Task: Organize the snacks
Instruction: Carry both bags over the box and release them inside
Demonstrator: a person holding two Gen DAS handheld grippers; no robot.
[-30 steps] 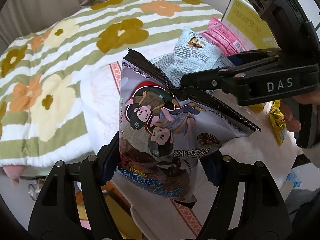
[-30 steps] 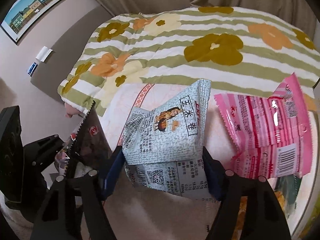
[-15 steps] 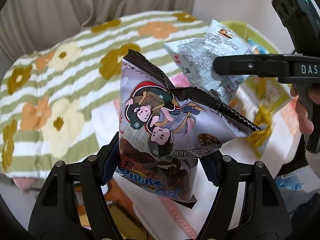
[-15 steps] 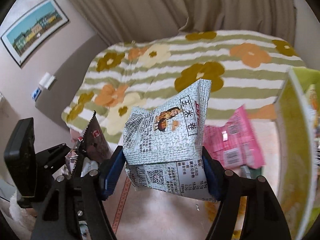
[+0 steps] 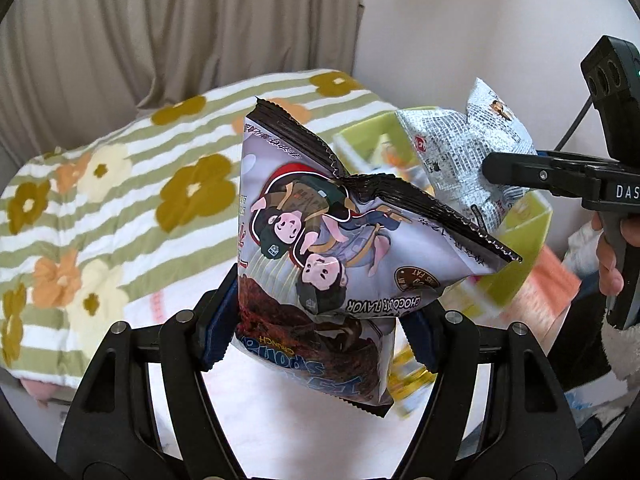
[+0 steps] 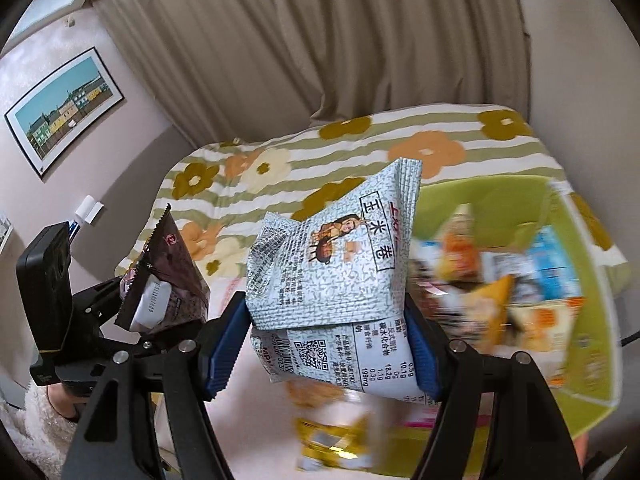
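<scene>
Between the left gripper's (image 5: 316,332) ribbed blue pads sits a chocolate snack bag (image 5: 332,256) of glossy printed foil, its crimped top edge serrated. The right gripper (image 6: 328,356), matt black plastic with small metal rivets, pinches a grey-white snack bag (image 6: 340,256) of crinkled, softly shiny film. Beyond both lie a soft matt quilted blanket (image 6: 420,148) and heavy woven curtains (image 5: 180,28)

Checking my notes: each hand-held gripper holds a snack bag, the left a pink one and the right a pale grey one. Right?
Not quite. The left hand-held gripper holds a dark chocolate snack bag, not pink, as the left wrist view shows. The right hand-held gripper does hold the pale grey bag.
</scene>
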